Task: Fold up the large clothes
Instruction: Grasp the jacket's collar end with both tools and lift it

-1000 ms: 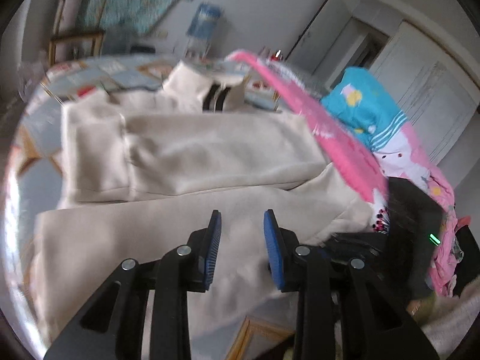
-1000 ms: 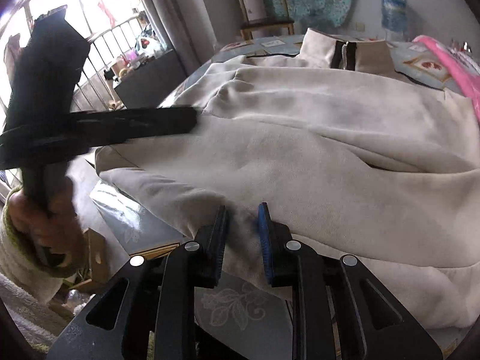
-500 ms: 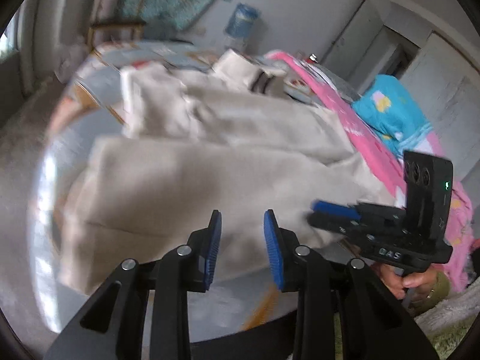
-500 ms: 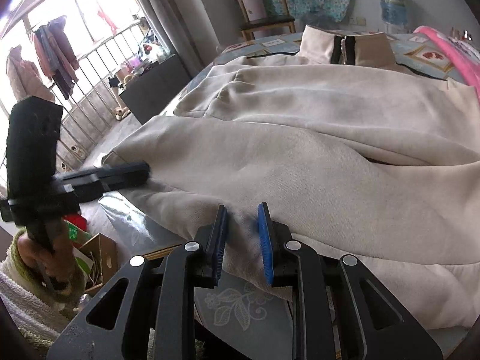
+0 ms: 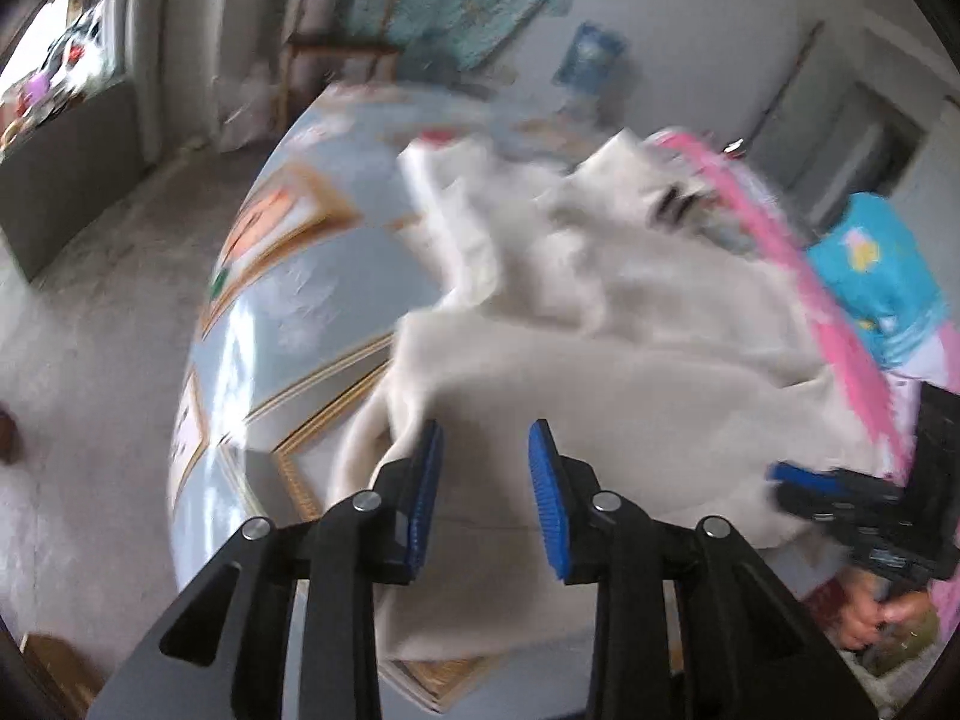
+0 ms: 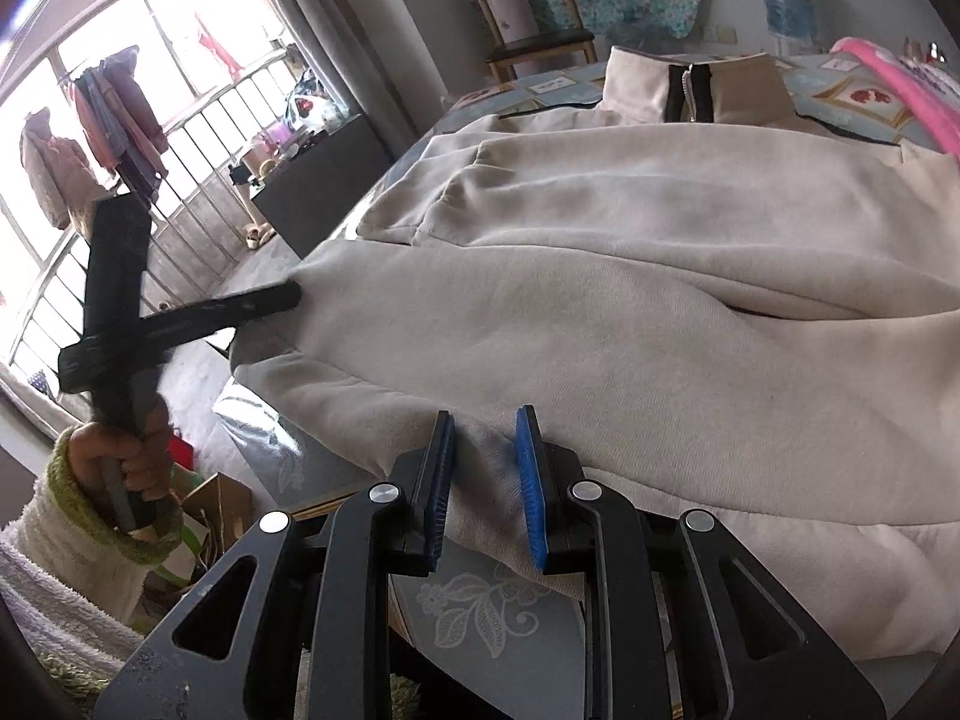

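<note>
A large cream jacket (image 6: 630,276) with a black zip collar (image 6: 690,90) lies spread on the patterned table (image 5: 288,276). In the right wrist view my right gripper (image 6: 483,480) is partly closed around the jacket's near hem, which sits between its blue pads. My left gripper (image 5: 483,498) is open, at the jacket's left hem corner (image 5: 384,438); the cloth lies between and beyond its pads. The left gripper also shows in the right wrist view (image 6: 282,300), tips touching the hem corner. The right gripper shows at the right in the left wrist view (image 5: 804,480).
A pink garment (image 5: 840,324) and blue bedding (image 5: 882,276) lie along the table's right side. A wooden chair (image 6: 534,30) stands beyond the far end. A window with railings (image 6: 120,138) and a dark cabinet (image 6: 324,180) are to the left. A cardboard box (image 6: 210,510) sits on the floor.
My left gripper has swung left and down to the jacket's left hem corner, and its view blurs with motion. My right gripper has stayed on the near hem.
</note>
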Demonstrator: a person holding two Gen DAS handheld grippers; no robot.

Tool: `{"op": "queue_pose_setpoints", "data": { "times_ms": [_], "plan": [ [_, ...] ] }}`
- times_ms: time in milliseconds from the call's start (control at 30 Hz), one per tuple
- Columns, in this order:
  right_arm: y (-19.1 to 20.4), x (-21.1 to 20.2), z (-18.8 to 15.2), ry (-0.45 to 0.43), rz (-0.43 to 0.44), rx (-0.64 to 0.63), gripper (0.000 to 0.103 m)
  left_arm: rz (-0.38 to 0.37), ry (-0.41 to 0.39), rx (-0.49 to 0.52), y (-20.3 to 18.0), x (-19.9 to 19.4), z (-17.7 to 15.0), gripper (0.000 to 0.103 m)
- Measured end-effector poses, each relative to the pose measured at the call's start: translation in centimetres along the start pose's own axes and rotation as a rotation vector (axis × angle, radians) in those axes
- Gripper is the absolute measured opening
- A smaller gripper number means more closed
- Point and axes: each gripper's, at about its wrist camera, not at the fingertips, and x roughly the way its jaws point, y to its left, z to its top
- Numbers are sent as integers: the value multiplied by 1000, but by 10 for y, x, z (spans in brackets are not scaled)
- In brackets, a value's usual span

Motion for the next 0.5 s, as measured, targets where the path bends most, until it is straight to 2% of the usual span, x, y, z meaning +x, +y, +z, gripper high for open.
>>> {"op": "queue_pose_setpoints", "data": {
  "times_ms": [33, 100, 167, 200, 233, 267, 400, 500],
  "plan": [
    [0, 0, 0, 1, 5, 4, 19, -5, -22, -5, -1, -2, 0, 28],
    [-2, -1, 1, 13, 22, 21, 19, 8, 3, -2, -5, -3, 4, 28],
    [-7, -5, 4, 35, 71, 71, 24, 10, -4, 7, -12, -8, 8, 30],
    [-11, -9, 6, 44, 112, 110, 34, 12, -7, 8, -15, -9, 11, 34],
    [-13, -13, 9, 42, 124, 126, 48, 14, -20, 10, -19, -14, 17, 37],
    [-15, -22, 13, 24, 122, 137, 52, 12, -28, 11, -22, -17, 21, 41],
    [-27, -59, 47, -35, 94, 128, 55, 7, -42, 4, -35, -16, 56, 54],
    [-46, -81, 89, -61, 10, 131, 68, -8, -35, -17, -46, -4, 88, 62]
  ]
}}
